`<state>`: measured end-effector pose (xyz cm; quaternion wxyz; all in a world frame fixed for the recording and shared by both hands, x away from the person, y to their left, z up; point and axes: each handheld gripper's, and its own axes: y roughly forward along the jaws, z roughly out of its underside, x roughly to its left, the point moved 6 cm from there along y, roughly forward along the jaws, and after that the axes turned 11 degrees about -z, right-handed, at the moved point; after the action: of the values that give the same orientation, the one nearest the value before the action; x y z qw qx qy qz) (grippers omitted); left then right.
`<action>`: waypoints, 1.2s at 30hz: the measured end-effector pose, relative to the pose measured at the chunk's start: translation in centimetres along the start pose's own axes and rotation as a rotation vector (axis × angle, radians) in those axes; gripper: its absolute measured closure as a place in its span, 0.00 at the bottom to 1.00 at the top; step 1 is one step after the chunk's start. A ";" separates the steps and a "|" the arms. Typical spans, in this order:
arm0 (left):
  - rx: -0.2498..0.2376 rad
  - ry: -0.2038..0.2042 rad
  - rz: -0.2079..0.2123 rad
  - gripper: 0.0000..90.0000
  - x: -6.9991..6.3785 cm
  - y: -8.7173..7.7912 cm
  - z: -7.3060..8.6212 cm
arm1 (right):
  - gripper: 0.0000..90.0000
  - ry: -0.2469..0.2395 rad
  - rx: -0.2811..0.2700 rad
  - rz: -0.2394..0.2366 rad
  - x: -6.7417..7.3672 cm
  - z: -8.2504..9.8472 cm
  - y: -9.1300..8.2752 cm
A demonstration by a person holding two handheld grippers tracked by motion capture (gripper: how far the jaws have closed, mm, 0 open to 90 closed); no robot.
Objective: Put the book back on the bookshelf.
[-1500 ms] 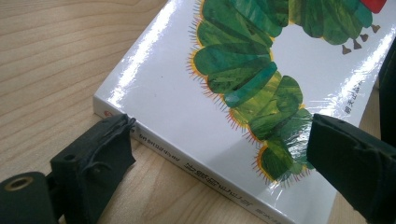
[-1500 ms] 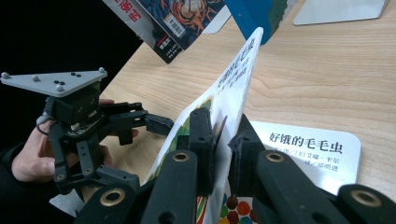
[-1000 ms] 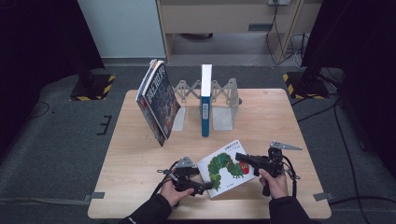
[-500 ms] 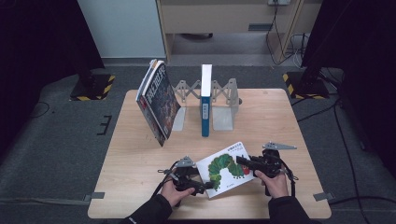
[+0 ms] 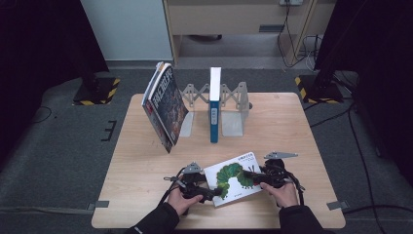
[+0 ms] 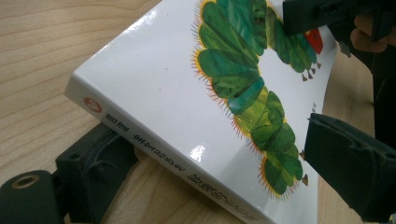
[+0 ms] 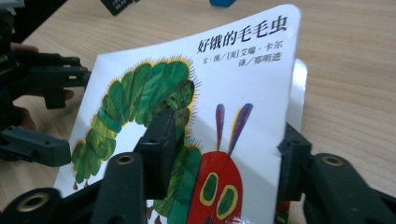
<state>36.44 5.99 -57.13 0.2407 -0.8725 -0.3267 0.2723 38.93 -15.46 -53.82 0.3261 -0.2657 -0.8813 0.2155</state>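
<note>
**Gripping a caterpillar book from both ends**

Lying near the front edge of the wooden table (image 5: 292,122), the white picture book (image 5: 233,178) with a green caterpillar on its cover sits between 2 hand-held grippers. In the high view, the left gripper (image 5: 207,192) meets the book at its left end and the right gripper (image 5: 253,176) at its right end, each held by a dark-sleeved person's hand.

From the left gripper view, the spine end of the book is raised off the wood: 1 black jaw lies under the spine corner and the other rests on the cover beside the caterpillar's tail, so this gripper is clamped on the book. The far gripper shows at the upper right there, over the caterpillar's red head.

From the right gripper view, 1 jaw stands in front of the cover on the caterpillar's body and the other stands at the book's right edge, behind the cover. These jaws have just been opening, with the book between them; they now stand partly apart, and I cannot tell whether the pads press the cover.

Farther back on the table, a tall dark book (image 5: 164,107) leans left of an accordion-style metal book rack (image 5: 231,105), and a slim blue book (image 5: 214,105) stands upright in the rack, well apart from the picture book.
</note>
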 end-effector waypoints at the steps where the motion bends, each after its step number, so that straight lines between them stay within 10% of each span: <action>1: 0.000 -0.001 0.000 0.08 0.0 0.0 0.0 | 0.51 -0.007 0.009 0.012 0.0 0.1 0.2; 20: -0.005 -0.005 -0.032 0.18 0.5 -0.2 -0.1 | 0.42 -0.013 0.025 -0.010 1.0 0.2 1.0; 32: -0.008 -0.011 -0.044 0.27 0.8 -0.3 -0.1 | 0.35 -0.074 0.012 0.099 0.4 -0.2 0.1; 36: -0.007 -0.010 -0.045 0.27 0.8 -0.3 -0.1 | 0.36 -0.069 0.088 0.129 -0.1 0.8 0.9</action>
<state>36.89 6.78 -57.16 0.2422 -0.8645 -0.3481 0.2700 38.74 -15.01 -54.86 0.2923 -0.2996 -0.8628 0.2835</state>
